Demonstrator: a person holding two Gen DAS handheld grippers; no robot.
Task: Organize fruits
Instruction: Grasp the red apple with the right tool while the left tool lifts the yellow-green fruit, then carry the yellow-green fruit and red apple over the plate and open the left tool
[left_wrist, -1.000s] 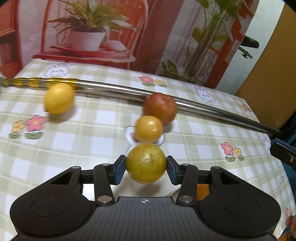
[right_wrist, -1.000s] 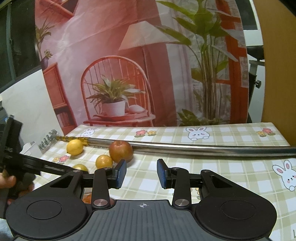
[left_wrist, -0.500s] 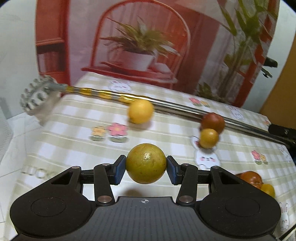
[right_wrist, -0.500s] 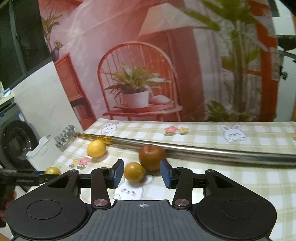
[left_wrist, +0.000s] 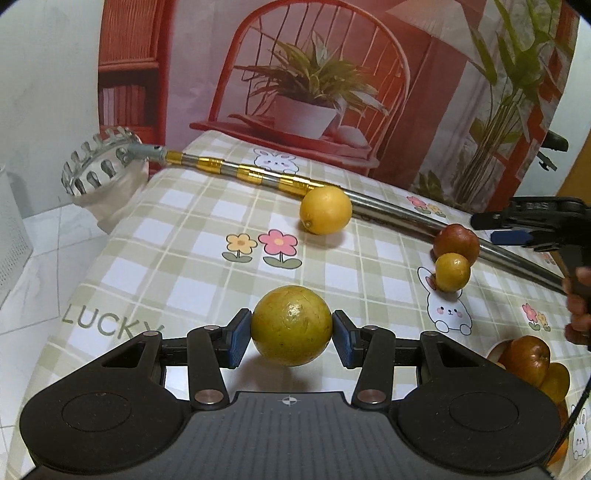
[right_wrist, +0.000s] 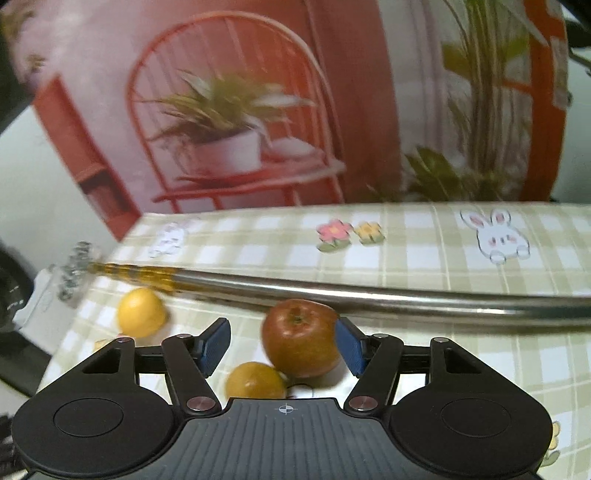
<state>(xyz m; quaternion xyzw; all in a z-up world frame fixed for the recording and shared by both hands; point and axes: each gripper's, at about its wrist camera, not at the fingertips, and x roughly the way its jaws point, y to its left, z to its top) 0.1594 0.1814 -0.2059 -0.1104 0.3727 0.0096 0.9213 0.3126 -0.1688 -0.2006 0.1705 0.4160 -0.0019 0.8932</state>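
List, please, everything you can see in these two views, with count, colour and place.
Round fruit: one, yellow-green, clamped in the left gripper.
Lemon: one, yellow, against the pole.
Apple: one, red, loose between the right gripper's pads.
Orange: one, in front of the apple.
Bowl fruit: several, red and orange, right edge.
Pole: one, silver and gold, across the tablecloth.
Left gripper: black, shut.
Right gripper: black, open.

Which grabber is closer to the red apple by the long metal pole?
The right gripper. Its open fingers sit on either side of the red apple, almost touching it. The left gripper is farther away, shut on a yellow-green fruit near the table's front edge.
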